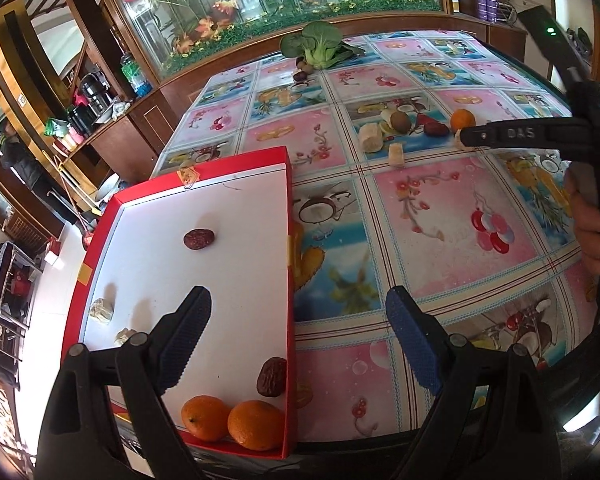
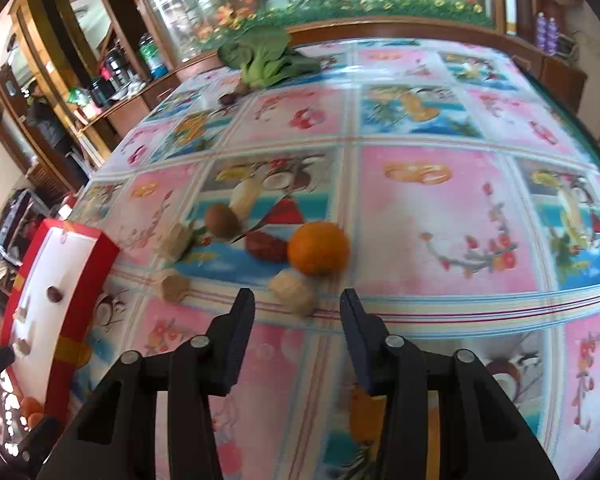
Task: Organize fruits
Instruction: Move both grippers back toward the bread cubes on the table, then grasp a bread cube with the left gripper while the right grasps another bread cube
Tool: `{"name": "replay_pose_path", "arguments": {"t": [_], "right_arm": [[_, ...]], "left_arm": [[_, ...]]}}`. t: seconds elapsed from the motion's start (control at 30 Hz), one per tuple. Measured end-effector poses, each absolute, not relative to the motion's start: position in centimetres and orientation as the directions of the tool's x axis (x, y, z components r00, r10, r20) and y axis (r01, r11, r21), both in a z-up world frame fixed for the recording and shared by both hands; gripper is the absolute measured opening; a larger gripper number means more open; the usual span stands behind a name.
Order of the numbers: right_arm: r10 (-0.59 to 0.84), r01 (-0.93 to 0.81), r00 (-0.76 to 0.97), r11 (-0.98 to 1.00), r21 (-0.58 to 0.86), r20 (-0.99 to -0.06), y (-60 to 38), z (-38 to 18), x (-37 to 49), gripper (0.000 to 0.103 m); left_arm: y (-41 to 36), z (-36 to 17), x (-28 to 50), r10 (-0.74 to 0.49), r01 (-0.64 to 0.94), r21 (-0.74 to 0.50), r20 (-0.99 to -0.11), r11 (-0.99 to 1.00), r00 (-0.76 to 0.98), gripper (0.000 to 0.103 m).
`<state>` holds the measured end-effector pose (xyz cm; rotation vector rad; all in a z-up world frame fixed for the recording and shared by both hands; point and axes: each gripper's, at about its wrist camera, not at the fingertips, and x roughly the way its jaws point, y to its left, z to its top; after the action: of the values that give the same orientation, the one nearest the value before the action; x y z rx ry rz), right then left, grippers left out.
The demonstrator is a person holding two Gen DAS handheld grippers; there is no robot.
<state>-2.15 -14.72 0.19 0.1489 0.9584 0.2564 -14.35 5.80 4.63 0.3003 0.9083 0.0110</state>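
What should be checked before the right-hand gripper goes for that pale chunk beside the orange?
1. Right gripper holds nothing, jaws apart: ok.
2. Pale chunk lies just ahead of the jaws: ok.
3. Chunk clear of the orange: not ok, they look to be touching.
4. Red box has bare floor left: ok.
5. Left gripper open, holding nothing: ok.
6. Sharp view from the right wrist: not ok, blurred.

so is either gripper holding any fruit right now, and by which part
Nothing is held. The left gripper hangs open over the red box's edge; the right gripper is open, short of the orange.
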Motion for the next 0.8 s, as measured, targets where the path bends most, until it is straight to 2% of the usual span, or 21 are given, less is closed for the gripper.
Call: {"name": "replay_pose_path", "arguments": {"t": [0.03, 0.1, 0.27, 0.6, 0.63, 0.8], "right_arm": [[0.286, -0.152, 0.549, 0.958, 0.242, -0.785, -14.7, 0.1, -2.2, 0.035], [0.271, -0.155, 0.554, 0.962, 0.223, -0.787, -14.5, 0.0, -2.4, 0.018], [0.337, -0.167, 0.534, 0.941, 0.294, -0.775, -14.9, 0.0, -2.6, 0.017], [0.339, -0.128, 0.529, 0.938, 0.322, -0.778, -15.7, 0.0, -2.3, 0.017], [0.334, -0.132, 0.531, 0.941, 0.313, -0.779, -15.6, 0.0, -2.3, 0.017], [0.331, -0.137, 0.534, 0.942, 0.307, -0.778, -15.6, -0.1, -2.3, 0.017]], "left_arm": [[5.8, 4.6, -14.3, 0.129, 0.121, 0.255, -0.778, 0.959, 0.615, 0.089], [5.7, 4.7, -13.7, 0.103, 0.133, 0.227, -0.791, 0.965, 0.603, 0.089], [4.9, 4.8, -11.1, 0.068, 0.147, 0.187, -0.811, 0.971, 0.581, 0.089], [1.2, 3.8, -4.3, -0.029, 0.199, 0.097, -0.836, 0.975, 0.548, 0.089], [0.8, 3.6, -3.7, -0.032, 0.2, 0.094, -0.837, 0.975, 0.547, 0.088], [-0.6, 2.2, -1.6, -0.053, 0.237, 0.083, -0.855, 0.968, 0.516, 0.062]]}}
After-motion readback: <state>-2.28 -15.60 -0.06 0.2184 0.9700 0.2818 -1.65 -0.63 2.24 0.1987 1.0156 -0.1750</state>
